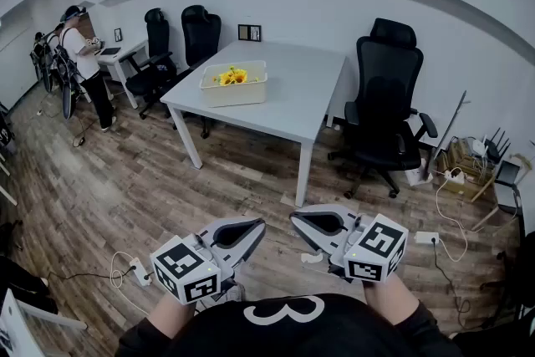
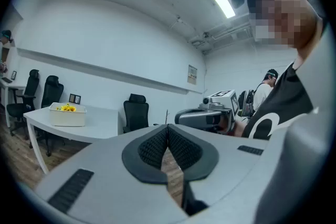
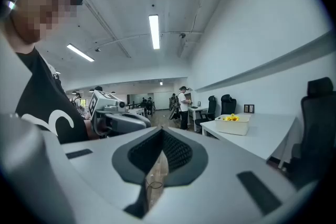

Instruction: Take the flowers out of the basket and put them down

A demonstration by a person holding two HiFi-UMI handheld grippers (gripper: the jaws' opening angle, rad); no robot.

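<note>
Yellow flowers [image 1: 231, 77] lie bunched inside a shallow, cream-white rectangular basket [image 1: 235, 94], their heads showing just above its rim. The basket sits upright and level on a white table [image 1: 301, 92], close to the table's left edge in the head view, with bare tabletop to its right.
</note>
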